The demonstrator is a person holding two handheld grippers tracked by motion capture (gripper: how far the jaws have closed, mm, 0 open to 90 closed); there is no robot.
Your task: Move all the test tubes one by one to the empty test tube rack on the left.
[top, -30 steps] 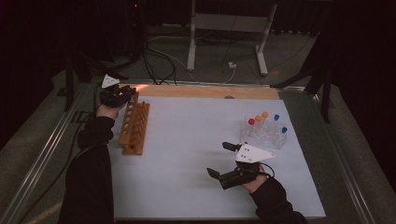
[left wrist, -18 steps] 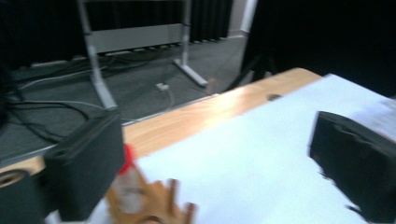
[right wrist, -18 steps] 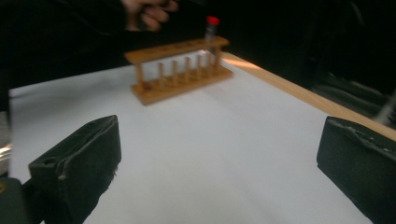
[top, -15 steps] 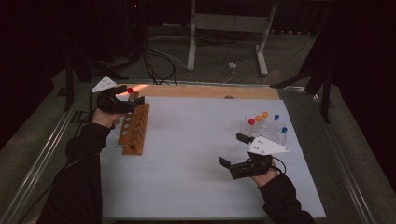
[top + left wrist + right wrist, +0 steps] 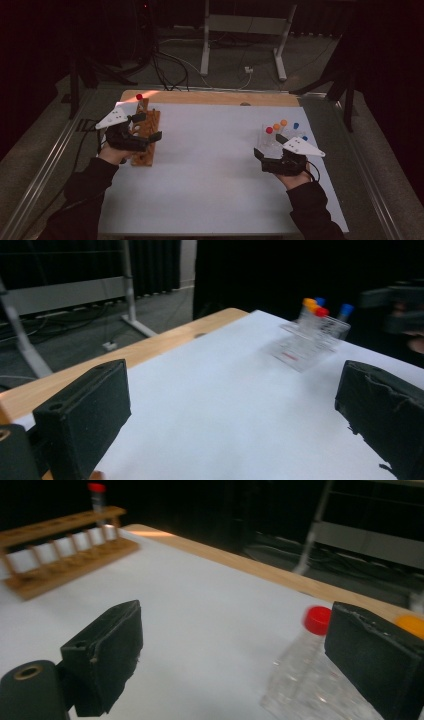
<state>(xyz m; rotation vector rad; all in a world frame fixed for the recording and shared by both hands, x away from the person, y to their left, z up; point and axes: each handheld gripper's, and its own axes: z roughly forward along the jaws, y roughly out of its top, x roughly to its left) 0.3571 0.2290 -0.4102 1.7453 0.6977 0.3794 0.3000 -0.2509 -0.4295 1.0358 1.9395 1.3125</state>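
- High view: your left gripper (image 5: 145, 127) sits over the near half of the wooden rack (image 5: 146, 135) at the left of the white desk (image 5: 210, 170); your right gripper (image 5: 270, 145) is at the right, just beside the clear plastic stand (image 5: 272, 142) of capped tubes.
- Wooden rack: light brown, long and narrow, two rails joined by thin posts. One tube with a red cap (image 5: 139, 97) stands upright at its far end; in the right gripper view the same red-capped tube (image 5: 97, 495) rises clear above the top rail (image 5: 60, 524).
- Clear stand: transparent, blurred in the left gripper view (image 5: 312, 335). Caps seen from above: red (image 5: 269, 130), two orange (image 5: 280, 124), two blue (image 5: 296, 126).
- Left fingers (image 5: 85, 420): spread wide, only bare white desk between them.
- Right fingers (image 5: 107, 655): apart, and they have just been closing a little. A clear tube with a red cap (image 5: 318, 619) lies tilted just inside the right-hand finger (image 5: 375, 655). You cannot tell whether that finger touches it; the other finger is well apart from it, so nothing is clamped.
- An orange cap (image 5: 411, 625) shows behind the right-hand finger.
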